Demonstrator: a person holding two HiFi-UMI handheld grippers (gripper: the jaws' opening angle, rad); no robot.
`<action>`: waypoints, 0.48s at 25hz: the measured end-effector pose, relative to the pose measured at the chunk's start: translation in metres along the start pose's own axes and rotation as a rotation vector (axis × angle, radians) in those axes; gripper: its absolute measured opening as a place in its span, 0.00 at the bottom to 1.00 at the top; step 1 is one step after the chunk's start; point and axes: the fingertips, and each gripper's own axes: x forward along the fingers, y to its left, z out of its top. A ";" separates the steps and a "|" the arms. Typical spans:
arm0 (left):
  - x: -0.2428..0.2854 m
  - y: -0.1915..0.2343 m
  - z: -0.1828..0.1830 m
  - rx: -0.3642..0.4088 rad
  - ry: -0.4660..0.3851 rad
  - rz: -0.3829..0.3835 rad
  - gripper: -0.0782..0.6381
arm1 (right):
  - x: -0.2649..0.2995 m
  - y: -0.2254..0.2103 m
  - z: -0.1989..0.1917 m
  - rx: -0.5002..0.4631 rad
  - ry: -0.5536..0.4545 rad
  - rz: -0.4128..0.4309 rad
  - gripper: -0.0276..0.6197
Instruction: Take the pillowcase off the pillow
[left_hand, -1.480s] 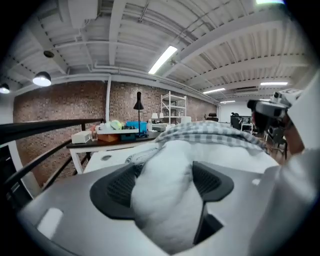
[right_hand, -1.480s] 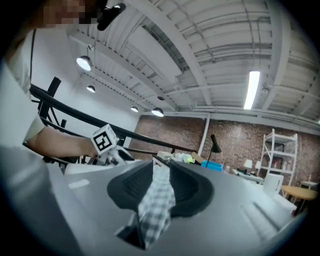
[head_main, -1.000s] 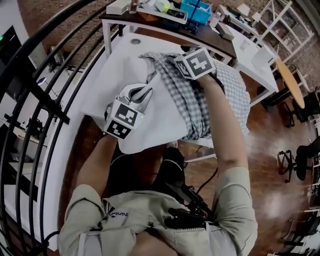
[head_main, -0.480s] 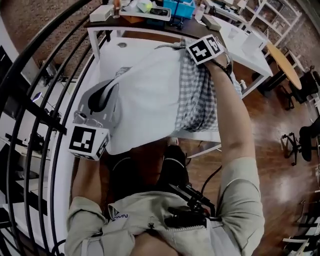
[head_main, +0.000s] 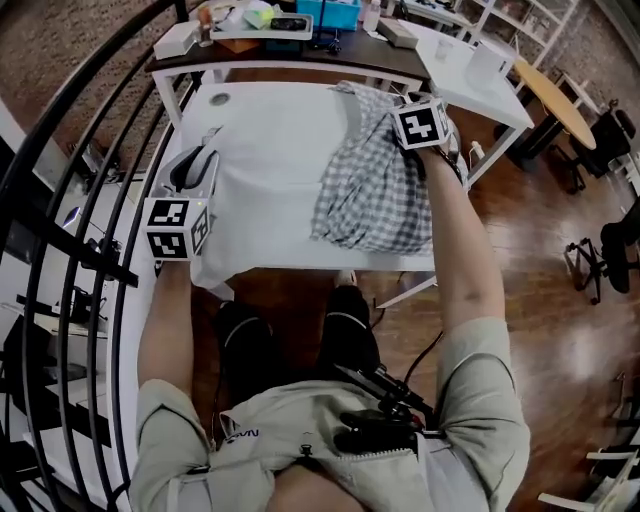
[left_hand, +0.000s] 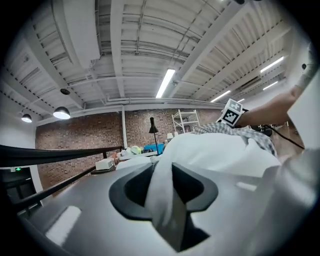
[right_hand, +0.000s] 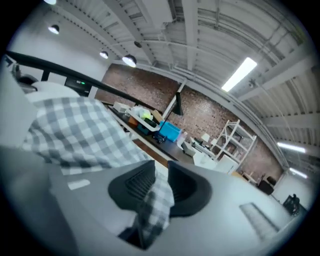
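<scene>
The left gripper (left_hand: 161, 182), its jaws just eased a little wider, pinched a fold of the white pillow (head_main: 268, 195) at the table's (head_main: 250, 98) left edge. The right gripper (right_hand: 159, 187), its jaws likewise just eased wider, pinched the checked pillowcase (head_main: 370, 190), which lay bunched by the right edge.

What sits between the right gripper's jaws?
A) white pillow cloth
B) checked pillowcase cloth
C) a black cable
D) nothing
B: in the right gripper view, a fold of the checked pillowcase runs between the pads of the right gripper, whose jaws have just been opening slightly.
</scene>
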 end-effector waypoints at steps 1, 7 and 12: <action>-0.002 0.000 0.003 0.003 0.000 -0.001 0.28 | -0.010 -0.002 0.003 0.036 -0.036 0.003 0.19; -0.055 -0.059 0.039 0.073 -0.082 -0.097 0.43 | -0.117 0.042 0.017 0.192 -0.314 0.110 0.23; -0.091 -0.146 0.028 0.191 -0.058 -0.235 0.47 | -0.207 0.114 -0.008 0.269 -0.424 0.212 0.23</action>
